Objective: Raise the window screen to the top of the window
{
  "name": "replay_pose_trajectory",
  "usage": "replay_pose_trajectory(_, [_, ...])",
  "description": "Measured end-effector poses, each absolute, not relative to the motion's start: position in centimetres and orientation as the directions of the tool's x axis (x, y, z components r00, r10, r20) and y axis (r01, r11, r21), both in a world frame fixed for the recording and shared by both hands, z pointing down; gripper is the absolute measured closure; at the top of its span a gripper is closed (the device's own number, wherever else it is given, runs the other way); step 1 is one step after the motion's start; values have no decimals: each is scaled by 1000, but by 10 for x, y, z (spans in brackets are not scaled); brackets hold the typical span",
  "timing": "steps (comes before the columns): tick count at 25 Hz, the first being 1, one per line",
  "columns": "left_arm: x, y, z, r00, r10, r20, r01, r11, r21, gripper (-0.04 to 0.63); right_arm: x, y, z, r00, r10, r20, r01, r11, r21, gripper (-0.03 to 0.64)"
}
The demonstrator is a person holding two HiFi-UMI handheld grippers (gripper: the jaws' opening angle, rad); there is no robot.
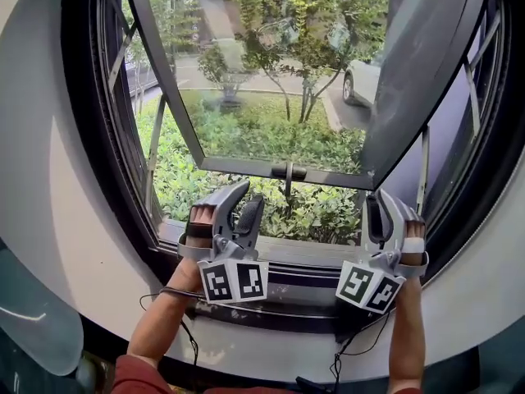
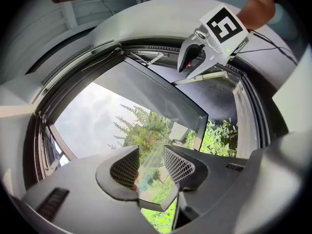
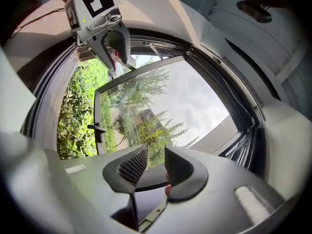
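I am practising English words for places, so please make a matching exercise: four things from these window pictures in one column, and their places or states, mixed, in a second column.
Things
1. grey left gripper with marker cube
2. grey right gripper with marker cube
3. dark metal handle
4. pale car

Places or states
a. outdoors, upper right in the head view
b. open, above the pale sill, right side
c. middle of the tilted sash, on its lower rail
d. open, above the sill, left side

Pairs: 1-d, 2-b, 3-c, 4-a

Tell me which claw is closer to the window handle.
The left claw, just below-left of the handle; the right claw sits farther, under the sash corner.
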State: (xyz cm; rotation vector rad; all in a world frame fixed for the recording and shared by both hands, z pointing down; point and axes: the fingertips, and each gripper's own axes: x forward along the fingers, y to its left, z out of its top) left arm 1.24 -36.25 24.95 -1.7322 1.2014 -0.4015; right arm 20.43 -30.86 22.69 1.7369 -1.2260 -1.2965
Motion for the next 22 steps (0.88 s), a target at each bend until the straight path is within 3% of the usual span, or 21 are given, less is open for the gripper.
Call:
replay_pose_trajectory(8, [-7, -342, 308, 453, -866, -211, -667, -172, -725, 452, 202, -292, 277, 74, -943, -324, -432, -323, 842, 497])
replay_pose_trajectory(22, [-23, -318, 372, 444, -884, -150, -778, -297, -553, 451, 197, -270, 347, 89, -973, -212, -673, -215, 708, 497])
